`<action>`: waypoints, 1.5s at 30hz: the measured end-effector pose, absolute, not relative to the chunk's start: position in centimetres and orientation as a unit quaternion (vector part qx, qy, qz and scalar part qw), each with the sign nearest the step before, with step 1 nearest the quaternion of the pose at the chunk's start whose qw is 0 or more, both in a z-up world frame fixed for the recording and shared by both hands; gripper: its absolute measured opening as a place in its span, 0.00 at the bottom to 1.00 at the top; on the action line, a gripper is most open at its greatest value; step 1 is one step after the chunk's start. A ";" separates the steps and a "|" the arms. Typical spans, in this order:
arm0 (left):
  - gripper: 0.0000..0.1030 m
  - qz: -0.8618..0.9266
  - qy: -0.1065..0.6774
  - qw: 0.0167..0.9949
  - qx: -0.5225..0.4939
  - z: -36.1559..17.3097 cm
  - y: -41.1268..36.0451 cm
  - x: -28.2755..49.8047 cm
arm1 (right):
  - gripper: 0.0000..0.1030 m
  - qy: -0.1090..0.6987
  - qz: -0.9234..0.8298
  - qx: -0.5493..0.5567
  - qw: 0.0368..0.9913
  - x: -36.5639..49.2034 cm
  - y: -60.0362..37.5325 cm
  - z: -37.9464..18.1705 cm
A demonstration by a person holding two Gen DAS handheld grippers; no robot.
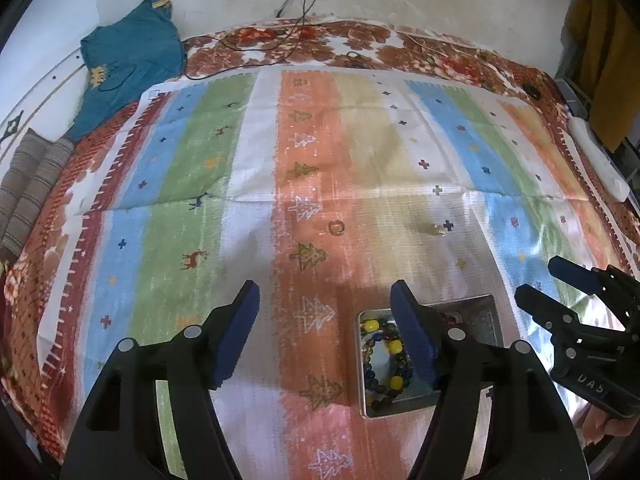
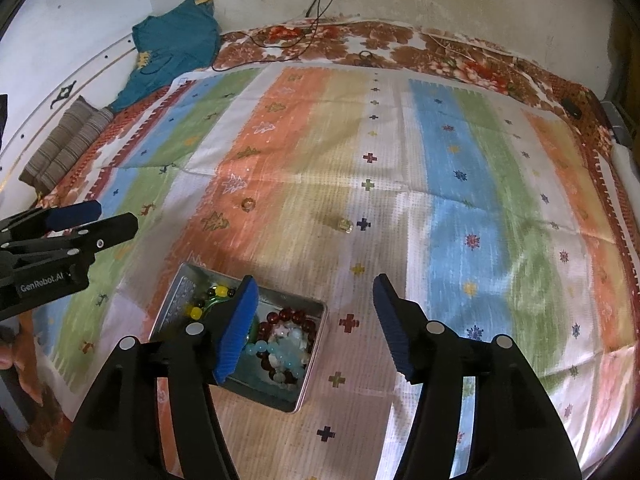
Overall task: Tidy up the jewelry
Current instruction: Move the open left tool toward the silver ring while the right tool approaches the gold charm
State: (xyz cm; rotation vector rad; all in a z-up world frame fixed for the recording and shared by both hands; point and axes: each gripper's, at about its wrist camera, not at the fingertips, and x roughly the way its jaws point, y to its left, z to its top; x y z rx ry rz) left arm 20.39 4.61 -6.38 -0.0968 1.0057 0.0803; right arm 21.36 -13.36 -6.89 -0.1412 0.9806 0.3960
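From your left wrist, your left claw (image 1: pixel 324 304) gapes empty above the bed's near edge, the metal tin (image 1: pixel 478 312) of bead bracelets (image 1: pixel 380 360) beneath its right finger. From your right wrist, your right claw (image 2: pixel 314 300) gapes too, beside the tin (image 2: pixel 316 344); a ring (image 2: pixel 248 203) and a gold piece (image 2: pixel 345 224) lie mid-bed.

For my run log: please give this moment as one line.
left: open | right: open | tin: holds bracelets | ring, earring: on mat

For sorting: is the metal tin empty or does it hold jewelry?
It holds jewelry: bead bracelets lie inside the open tin. Two small pieces lie outside it.
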 end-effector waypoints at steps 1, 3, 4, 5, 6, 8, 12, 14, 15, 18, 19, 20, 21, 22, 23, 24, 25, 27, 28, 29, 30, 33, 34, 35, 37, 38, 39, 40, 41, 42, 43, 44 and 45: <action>0.67 0.037 0.482 0.874 -0.048 -6.4 4.6 20.6 | 0.60 0.468 0.189 -0.068 0.860 21.5 -13.3 -7.0; 0.68 0.034 0.484 0.873 -0.051 -6.6 4.6 21.0 | 0.60 0.471 0.189 -0.068 0.859 21.8 -13.2 -7.1; 0.68 0.033 0.486 0.872 -0.053 -6.7 4.6 21.2 | 0.60 0.473 0.189 -0.068 0.858 21.9 -13.1 -7.2; 0.68 0.034 0.487 0.871 -0.053 -6.9 4.6 21.5 | 0.60 0.476 0.190 -0.067 0.856 22.2 -13.1 -7.4; 0.68 0.034 0.488 0.871 -0.053 -7.0 4.6 21.6 | 0.60 0.478 0.189 -0.066 0.855 22.4 -13.1 -7.6; 0.68 0.035 0.489 0.870 -0.054 -7.3 4.6 22.2 | 0.60 0.482 0.186 -0.067 0.854 22.7 -13.0 -7.8; 0.68 0.034 0.495 0.865 -0.073 -7.8 5.1 23.2 | 0.61 0.485 0.186 -0.071 0.851 23.5 -12.8 -8.3; 0.68 0.033 0.497 0.864 -0.077 -8.0 5.3 23.7 | 0.62 0.489 0.183 -0.075 0.849 24.0 -12.7 -8.8; 0.68 0.032 0.498 0.863 -0.077 -8.1 5.3 23.9 | 0.62 0.491 0.183 -0.076 0.848 24.3 -12.6 -8.9; 0.68 0.029 0.500 0.862 -0.075 -8.3 5.2 24.4 | 0.62 0.493 0.185 -0.082 0.846 24.7 -12.3 -9.3; 0.68 0.028 0.501 0.862 -0.074 -8.4 5.1 24.6 | 0.62 0.494 0.185 -0.084 0.845 24.9 -12.2 -9.4; 0.68 0.027 0.503 0.861 -0.071 -8.6 5.1 24.9 | 0.62 0.495 0.186 -0.085 0.844 25.1 -12.1 -9.5; 0.68 0.028 0.503 0.861 -0.070 -8.7 5.0 25.0 | 0.62 0.496 0.186 -0.086 0.844 25.2 -12.1 -9.6; 0.68 0.027 0.505 0.860 -0.070 -8.8 5.0 25.3 | 0.62 0.497 0.186 -0.088 0.843 25.4 -12.0 -9.8; 0.68 0.028 0.507 0.859 -0.069 -9.0 5.0 25.6 | 0.62 0.497 0.185 -0.089 0.843 25.6 -11.9 -9.9; 0.68 0.029 0.509 0.858 -0.070 -9.1 5.1 25.8 | 0.62 0.497 0.184 -0.089 0.843 25.7 -11.9 -9.9; 0.68 0.028 0.511 0.856 -0.072 -9.3 5.1 26.0 | 0.62 0.493 0.181 -0.091 0.846 25.9 -11.8 -10.0; 0.68 0.023 0.514 0.854 -0.072 -9.5 5.0 26.4 | 0.62 0.493 0.181 -0.097 0.845 26.4 -11.7 -10.3; 0.68 0.024 0.515 0.854 -0.069 -9.6 4.9 26.6 | 0.62 0.496 0.180 -0.101 0.844 26.7 -11.6 -10.5; 0.68 0.024 0.515 0.854 -0.067 -9.7 4.9 26.9 | 0.62 0.499 0.180 -0.102 0.842 27.0 -11.6 -10.8; 0.68 0.024 0.516 0.854 -0.067 -9.8 4.9 27.1 | 0.62 0.503 0.179 -0.101 0.839 27.3 -11.6 -11.2; 0.68 0.023 0.519 0.852 -0.066 -10.2 4.9 27.6 | 0.62 0.509 0.178 -0.103 0.836 27.8 -11.6 -11.9; 0.68 0.024 0.521 0.851 -0.066 -10.4 5.0 27.8 | 0.62 0.512 0.178 -0.104 0.834 28.0 -11.5 -12.2; 0.68 0.024 0.522 0.850 -0.066 -10.6 5.1 28.0 | 0.62 0.513 0.178 -0.105 0.833 28.1 -11.5 -12.3; 0.68 0.025 0.526 0.847 -0.067 -11.0 5.2 28.3 | 0.62 0.515 0.178 -0.106 0.832 28.4 -11.3 -12.5; 0.68 0.024 0.529 0.846 -0.068 -11.3 5.3 28.5 | 0.62 0.515 0.177 -0.106 0.832 28.5 -11.3 -12.6; 0.68 0.023 0.530 0.845 -0.068 -11.4 5.3 28.6 | 0.62 0.515 0.177 -0.106 0.832 28.6 -11.2 -12.7; 0.68 0.023 0.531 0.845 -0.068 -11.5 5.3 28.8 | 0.62 0.517 0.178 -0.106 0.831 28.8 -11.1 -12.8; 0.68 0.022 0.532 0.844 -0.067 -11.7 5.3 28.9 | 0.62 0.519 0.178 -0.106 0.829 29.0 -11.1 -13.0; 0.68 0.021 0.533 0.843 -0.067 -11.8 5.3 29.0 | 0.62 0.520 0.179 -0.105 0.829 29.1 -11.0 -13.1; 0.68 0.019 0.534 0.842 -0.067 -11.9 5.3 29.2 | 0.62 0.521 0.179 -0.104 0.828 29.3 -11.0 -13.2; 0.68 0.019 0.535 0.842 -0.066 -12.0 5.3 29.3 | 0.62 0.522 0.179 -0.104 0.827 29.4 -10.9 -13.4; 0.68 0.019 0.536 0.842 -0.066 -12.1 5.4 29.4 | 0.62 0.523 0.179 -0.104 0.827 29.4 -10.8 -13.5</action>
